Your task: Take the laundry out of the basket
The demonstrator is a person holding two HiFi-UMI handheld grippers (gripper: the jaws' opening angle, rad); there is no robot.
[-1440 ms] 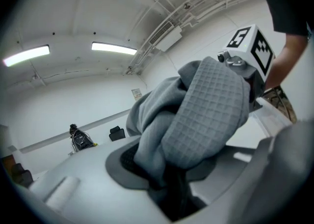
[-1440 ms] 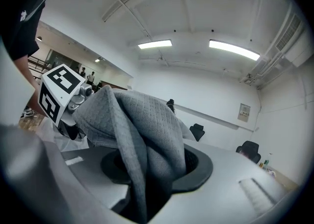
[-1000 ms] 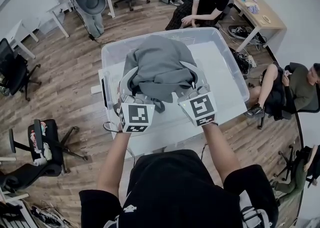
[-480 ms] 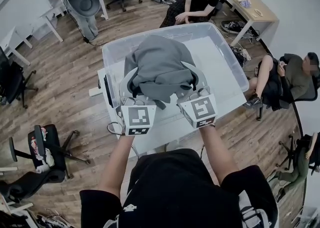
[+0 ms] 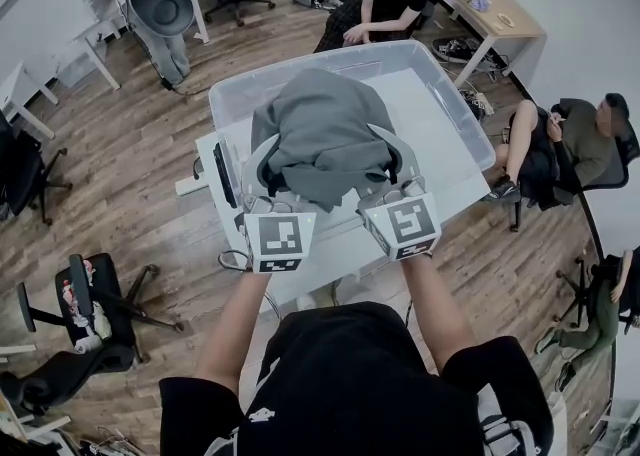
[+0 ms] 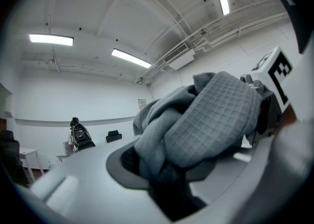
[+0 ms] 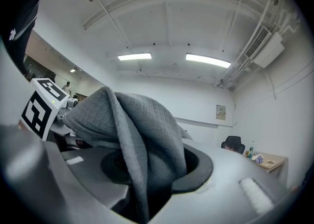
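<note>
Holding a grey garment [image 5: 320, 134] bunched at frame centre over the basket [image 5: 462, 119], left gripper [image 6: 169, 169] and right gripper [image 7: 147, 179] each have fingers clamped on cloth; visible basket floor looks bare, so probably only setting it down outside remains.

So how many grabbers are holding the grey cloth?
2. The left gripper is clamped on the left side of the grey garment. The right gripper is clamped on its right side. Both hold it over the clear bin, and neither is hidden.
</note>
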